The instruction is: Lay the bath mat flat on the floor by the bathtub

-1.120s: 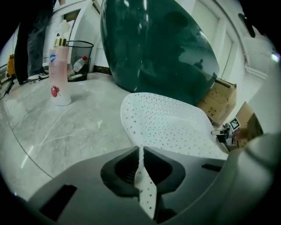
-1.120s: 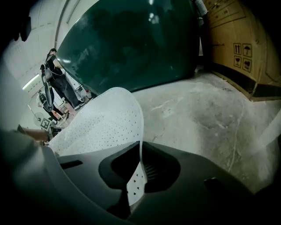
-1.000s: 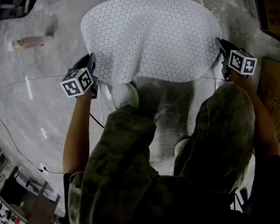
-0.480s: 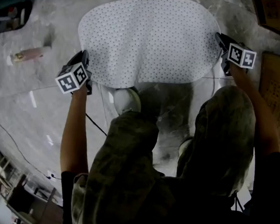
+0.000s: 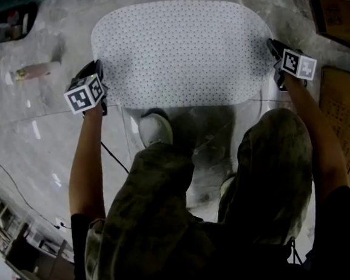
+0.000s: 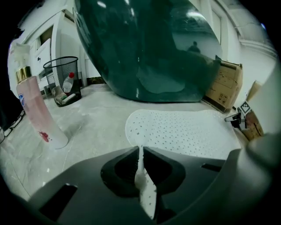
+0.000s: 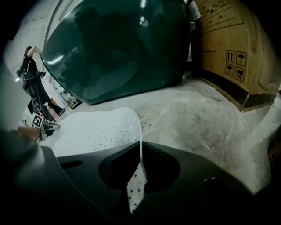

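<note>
The white bath mat (image 5: 182,51), dotted with small holes, lies spread out on the grey floor just in front of the dark green bathtub (image 6: 149,44). My left gripper (image 5: 98,90) is shut on the mat's near left edge; a thin white flap of mat (image 6: 142,176) runs between its jaws. My right gripper (image 5: 274,53) is shut on the near right edge, with the mat's rim (image 7: 138,171) pinched between its jaws. The bathtub (image 7: 118,48) rises beyond the mat (image 7: 96,129) in the right gripper view.
A pink bottle (image 6: 37,110) stands on the floor left of the mat, shown as (image 5: 34,69) in the head view. A wire waste bin (image 6: 63,79) sits farther back. Cardboard boxes (image 7: 232,48) line the right side. A person's shoe (image 5: 154,128) rests near the mat's front edge.
The mat went from bunched and sagging in the middle to stretched out flat. My left gripper moved left and away, pulling its edge outward; the right gripper shifted slightly up.
</note>
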